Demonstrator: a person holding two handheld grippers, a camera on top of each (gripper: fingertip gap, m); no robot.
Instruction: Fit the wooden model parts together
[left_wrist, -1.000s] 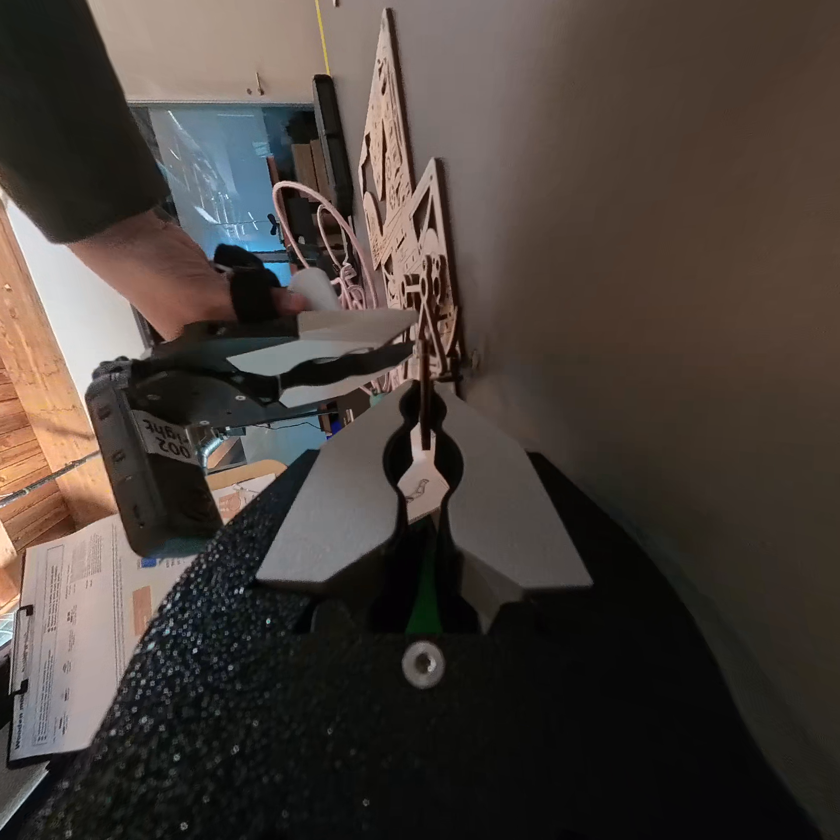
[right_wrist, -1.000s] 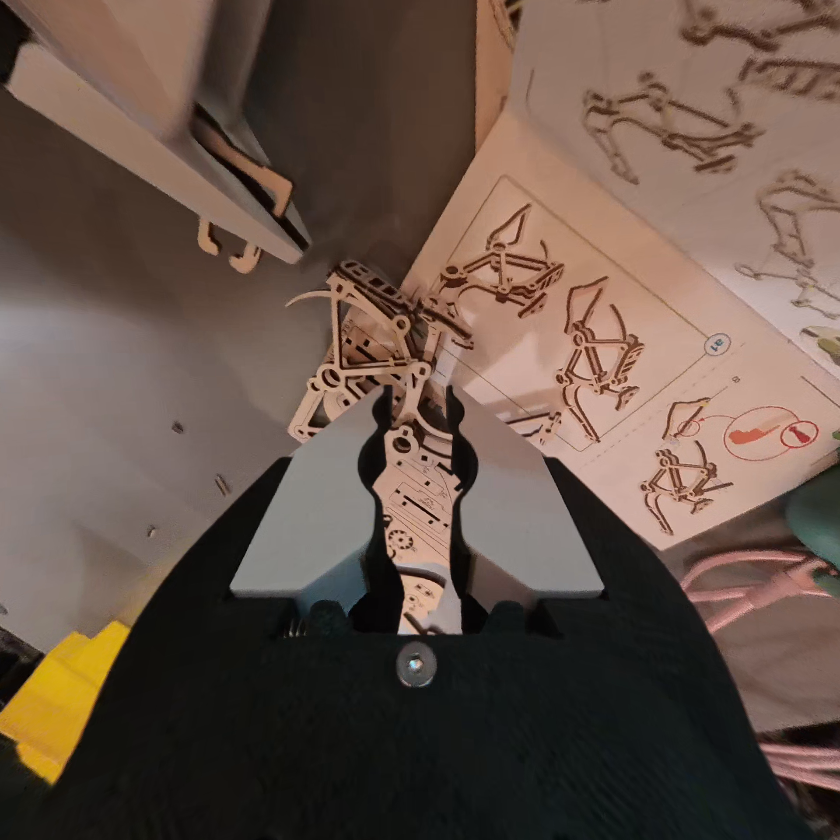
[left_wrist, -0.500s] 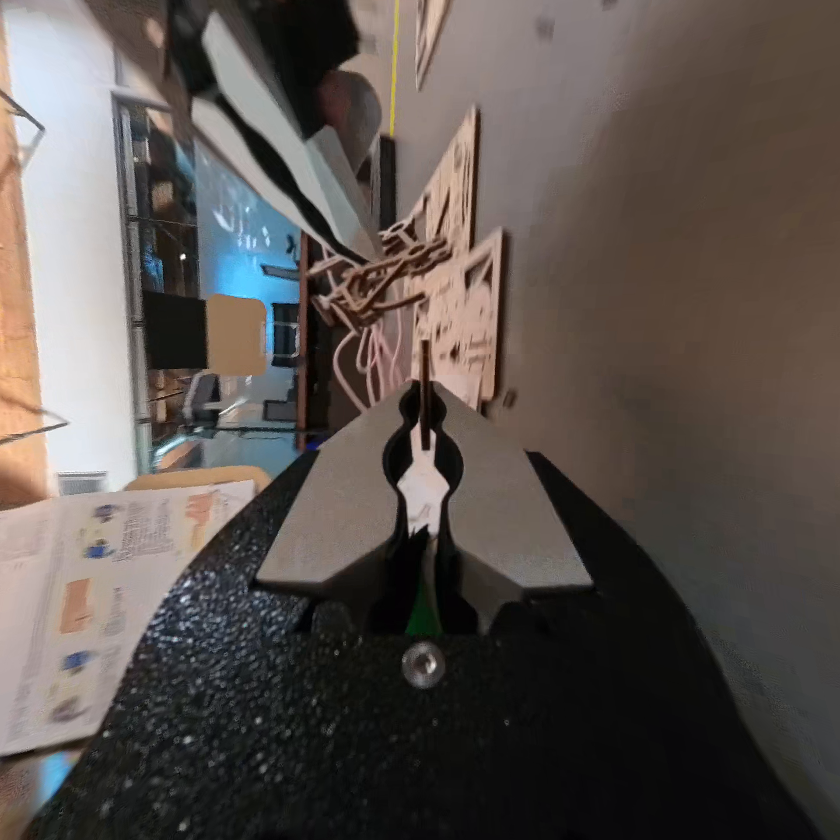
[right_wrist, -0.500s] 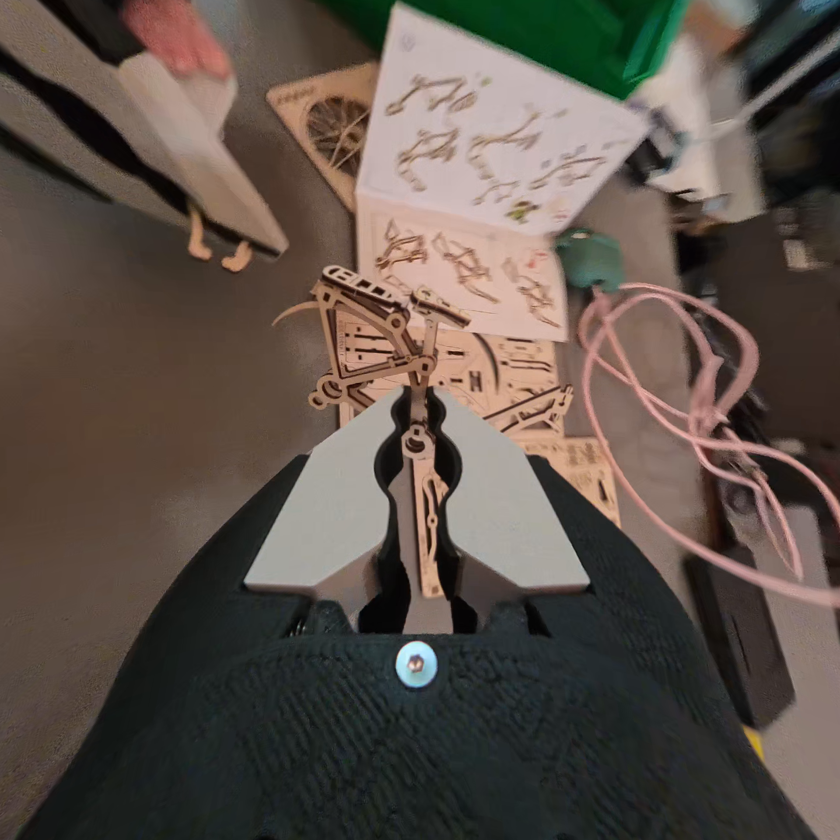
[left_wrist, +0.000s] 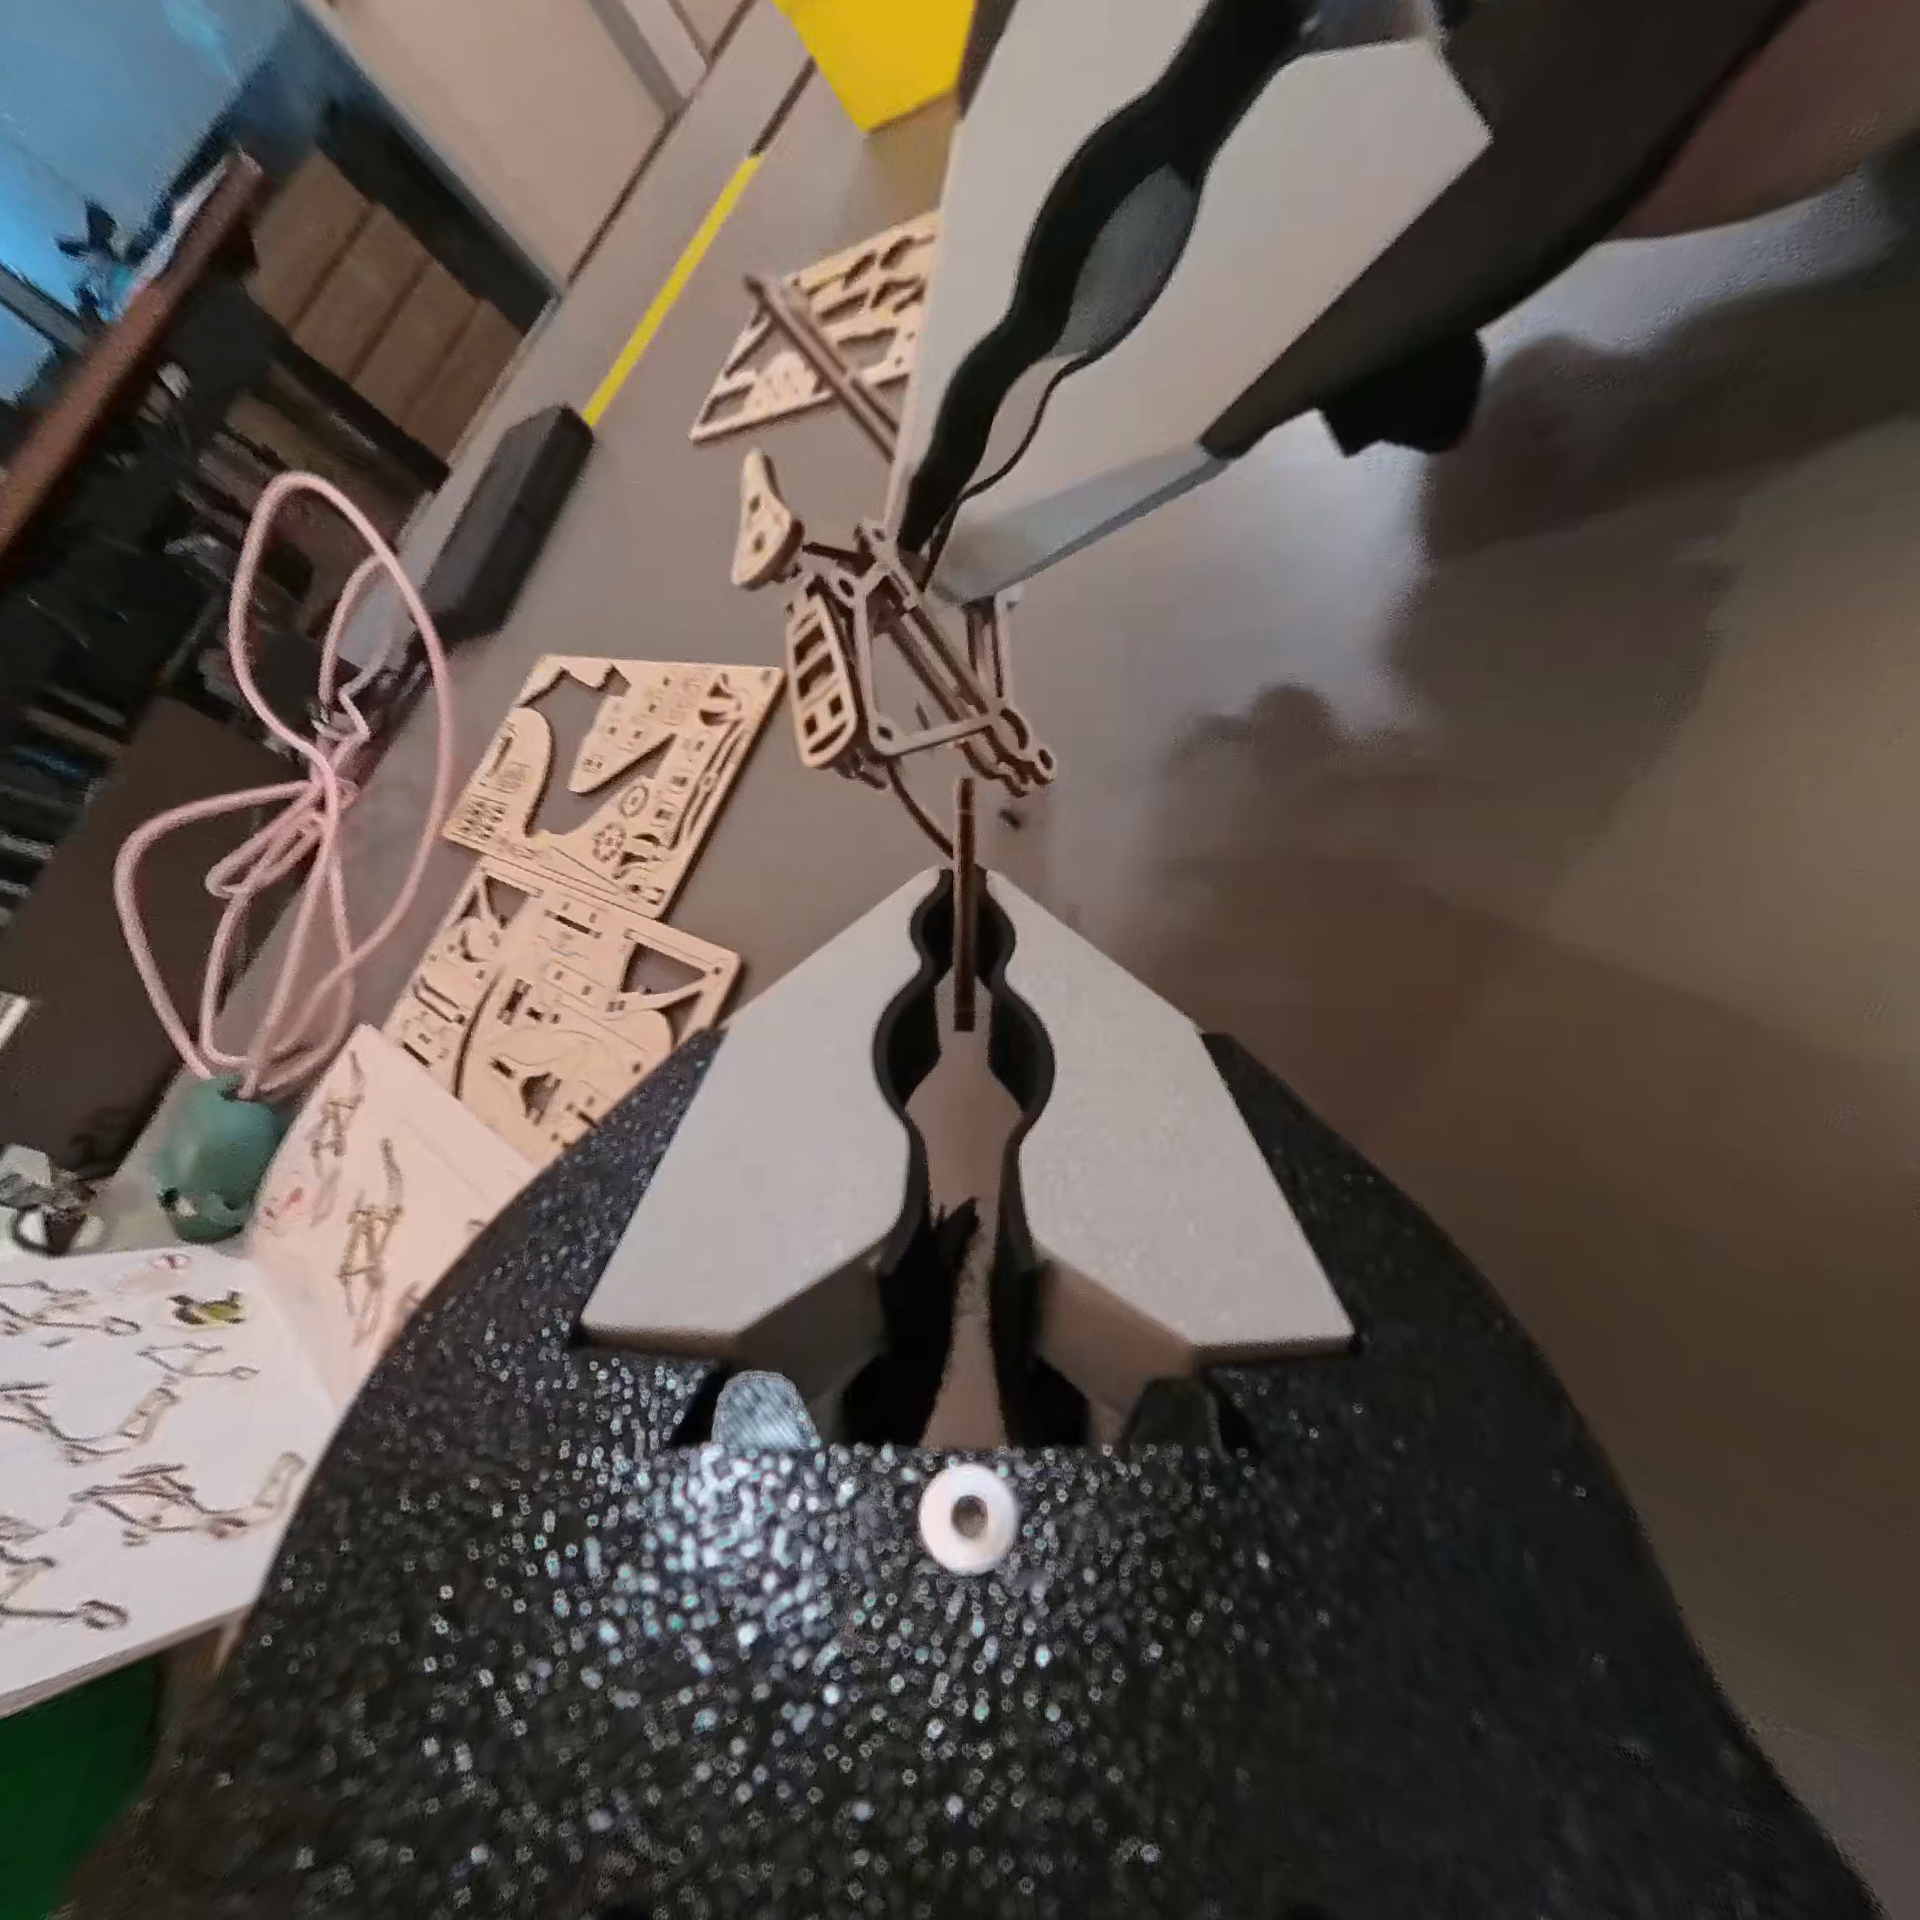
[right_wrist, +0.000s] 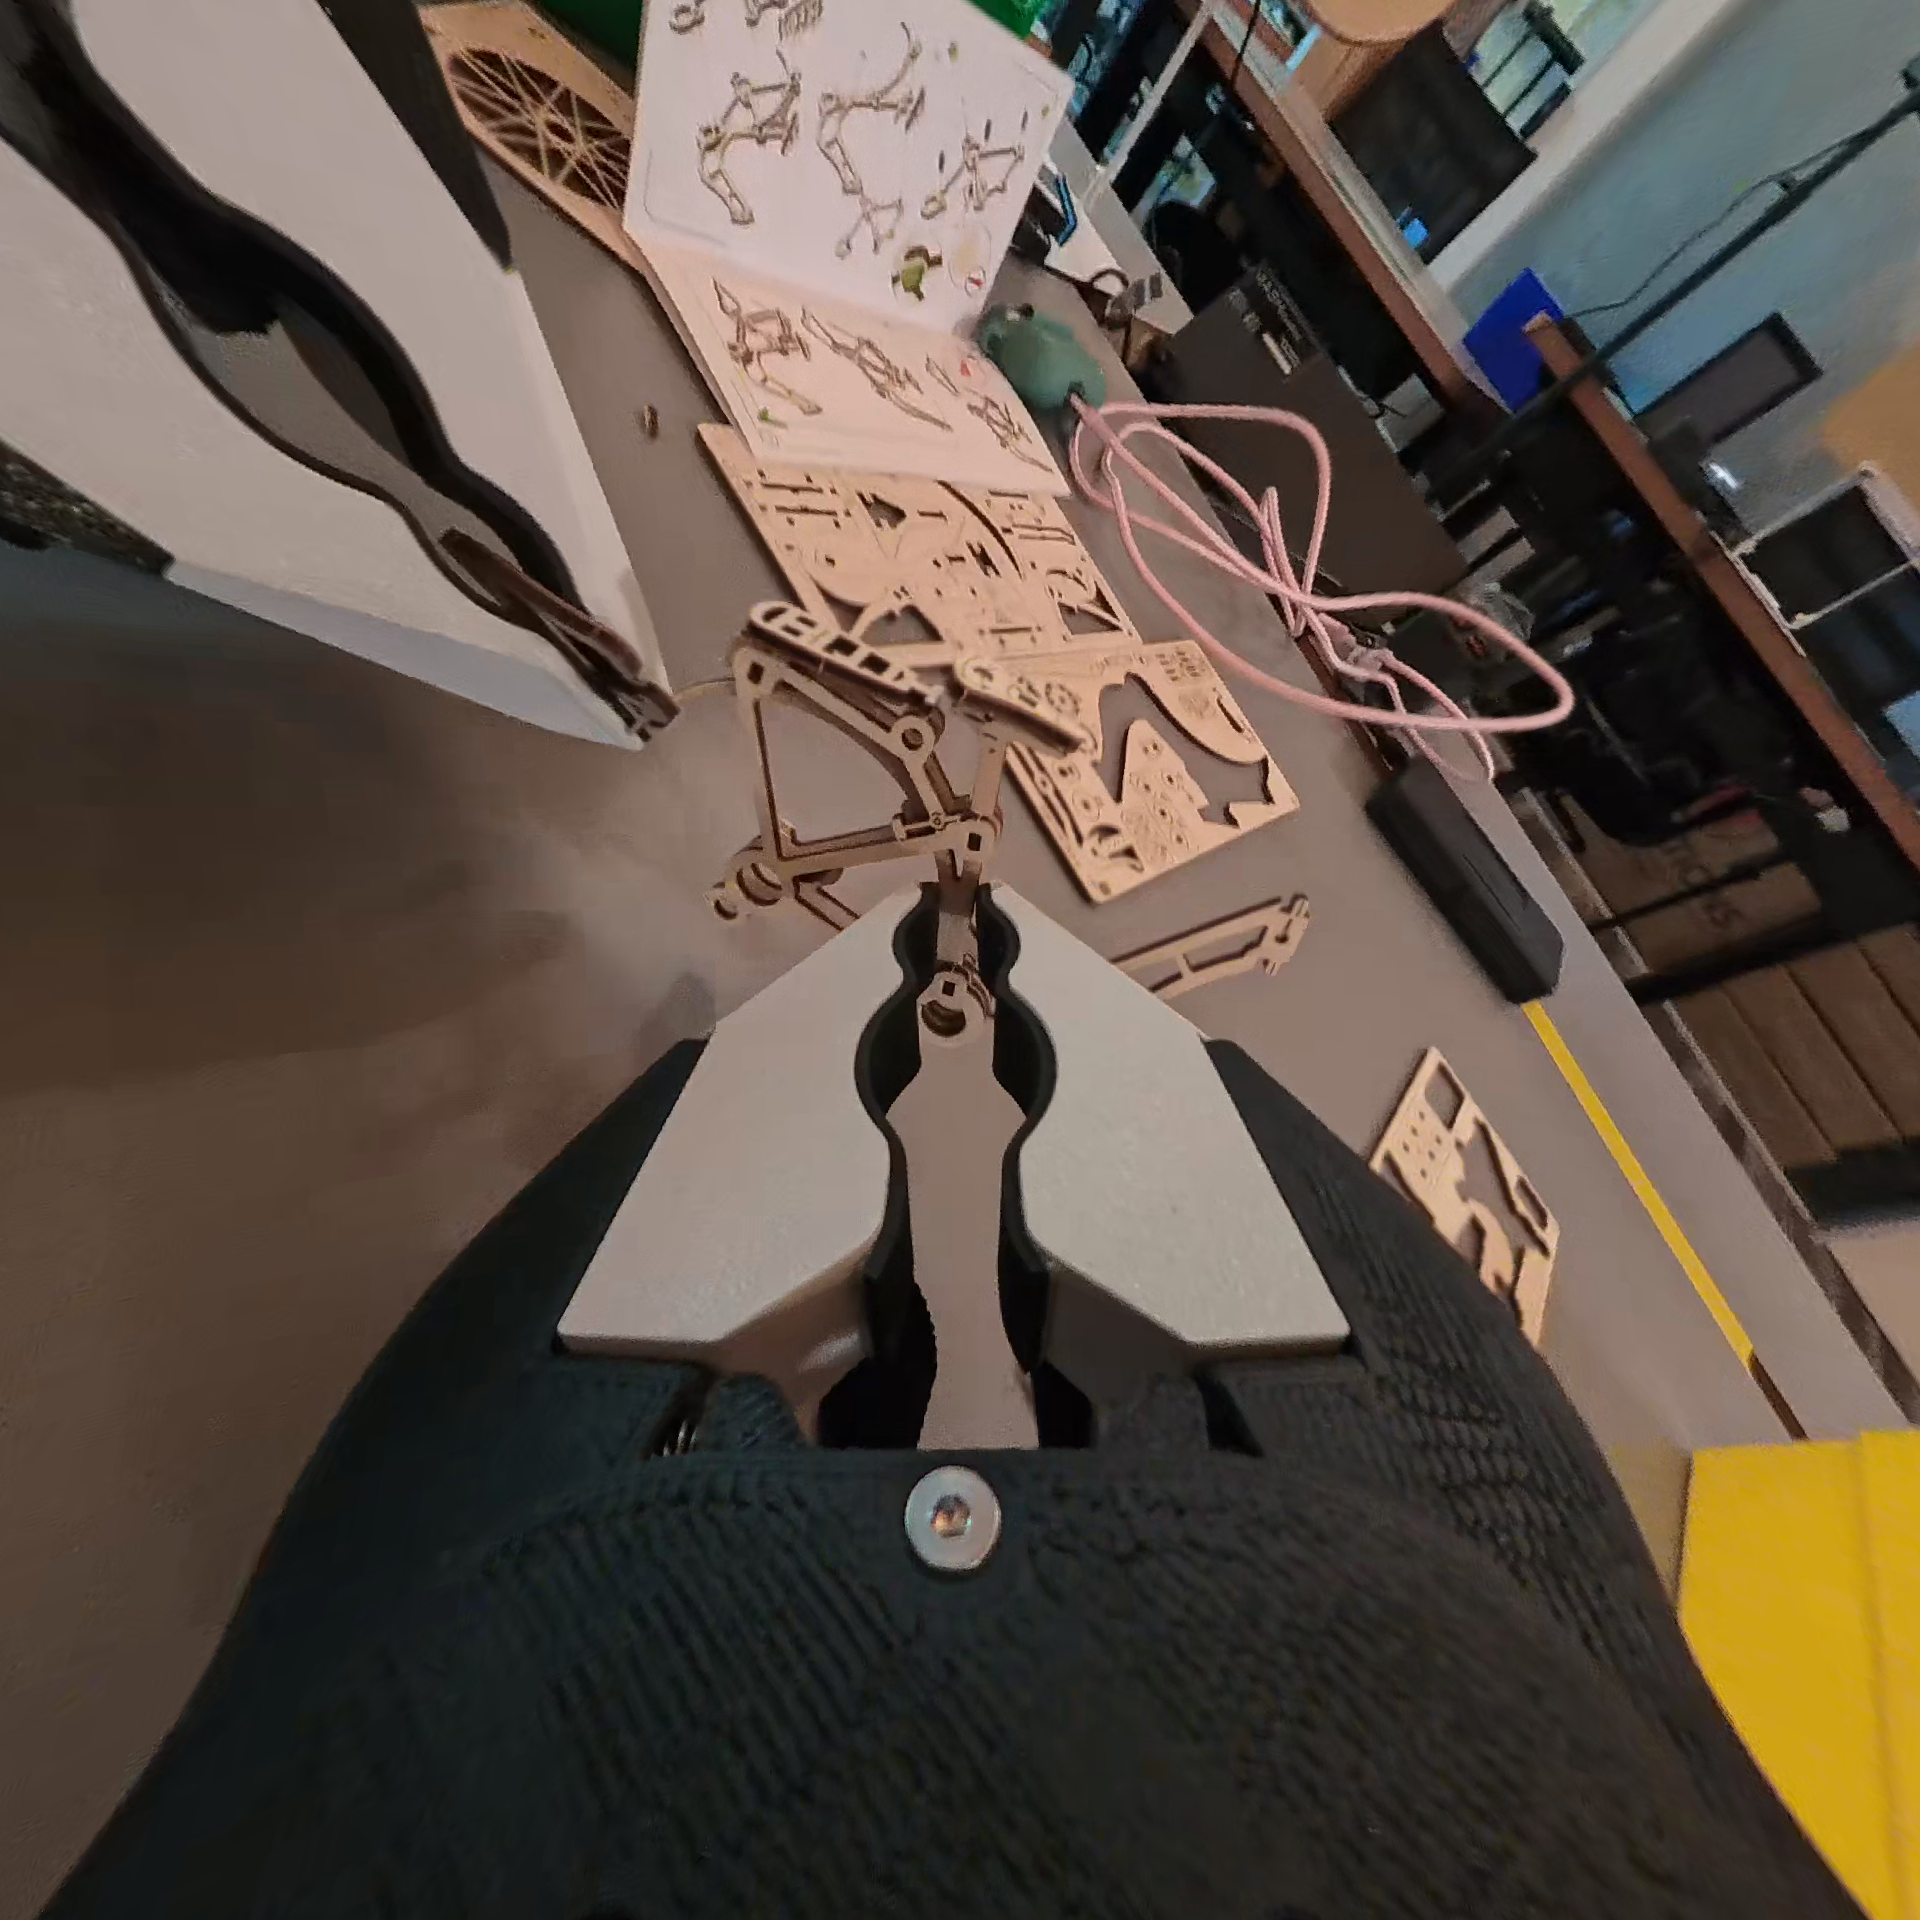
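Two grippers up over the grey table (left_wrist: 1455, 831), both clamped on wood. My left gripper (left_wrist: 964, 914) has its jaws nearly together, pinching a thin flat wooden piece (left_wrist: 964, 894) edge-on; the piece sticks out past the tips and points toward the assembly, w/ a small gap between them as far as I can see. My right gripper (right_wrist: 958, 920) has jaws narrow too, closed on the lower link of the wooden linkage assembly (right_wrist: 873, 769), which is held in the air above the tabletop. In the left wrist view that same assembly (left_wrist: 894, 675) hangs off the right gripper's tips, approx. straight ahead of my piece.

On the table beyond: 2 laser-cut part sheets (right_wrist: 997, 592) lying flat side by side, an open instruction booklet (right_wrist: 831, 208) just past them, a pink cord (right_wrist: 1299, 582) looped to the right, running to a teal object (right_wrist: 1039, 353). One loose wooden strip (right_wrist: 1216, 951) lies near the right gripper, another cut-out sheet (right_wrist: 1475, 1184) beside the yellow line (right_wrist: 1642, 1174).
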